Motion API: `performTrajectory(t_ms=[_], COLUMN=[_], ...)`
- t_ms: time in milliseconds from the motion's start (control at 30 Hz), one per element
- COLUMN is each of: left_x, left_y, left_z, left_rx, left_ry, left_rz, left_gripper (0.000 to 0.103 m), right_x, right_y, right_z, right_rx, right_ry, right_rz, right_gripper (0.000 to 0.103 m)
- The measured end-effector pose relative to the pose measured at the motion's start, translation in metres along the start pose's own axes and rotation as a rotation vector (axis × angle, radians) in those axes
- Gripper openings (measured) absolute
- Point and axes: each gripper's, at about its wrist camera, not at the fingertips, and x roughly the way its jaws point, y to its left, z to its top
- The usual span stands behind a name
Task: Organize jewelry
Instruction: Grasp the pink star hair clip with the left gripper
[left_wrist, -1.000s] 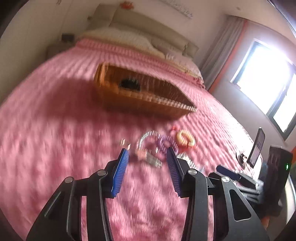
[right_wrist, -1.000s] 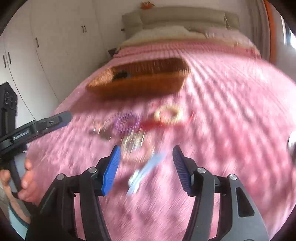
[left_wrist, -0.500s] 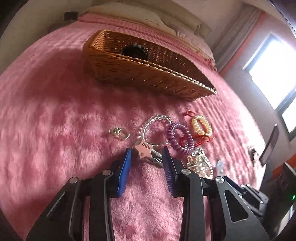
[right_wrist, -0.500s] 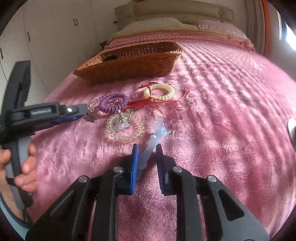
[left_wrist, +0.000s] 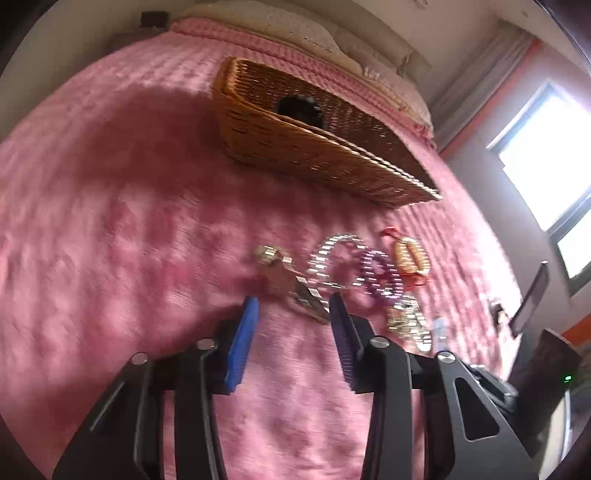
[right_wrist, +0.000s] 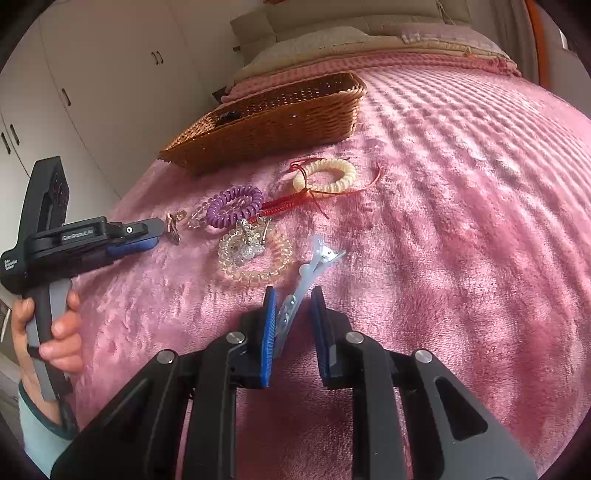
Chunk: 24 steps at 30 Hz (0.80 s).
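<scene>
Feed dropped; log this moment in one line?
left gripper: opening, over star clip | right gripper: shut on blue hair clip | basket: beyond

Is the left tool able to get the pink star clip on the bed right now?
Probably yes. The left tool is opening, and the pink star-shaped hair clip lies on the pink fluffy blanket just past its tips, nothing between them. The clear bead bracelet lies close beside it.
</scene>
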Motion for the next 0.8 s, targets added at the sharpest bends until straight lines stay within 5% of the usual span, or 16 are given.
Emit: performTrajectory(t_ms=[200,300,600,800], left_x=[0.024,0.027,-0.009,-0.026], left_y=[-0.031,-0.042,-0.032,-0.037], left_z=[0.002,0.0,-0.032,-0.067], left_rx=[0.044,0.125,0.246,0.288], left_ry=[-0.021,-0.016,0.034,0.036], left_rz=[0.164,0.275,0.169,0.134], left_gripper=[0.042,0.017,0.012,0.012], right_x=[-0.001,-0.001,-0.003,-0.014], right_y=[-0.001,-0.001,0.0,0.003], right_z=[-0.001,-0.001,-0.001,-0.004], right_rx=[0.006,0.004,-0.019,-0.13], right_ry=[-0.004,-0.005,0.018,0.013], right_rz=[0.012,0.014,0.017,-0.076], right_gripper=[0.017,0.017,0.017,0.017])
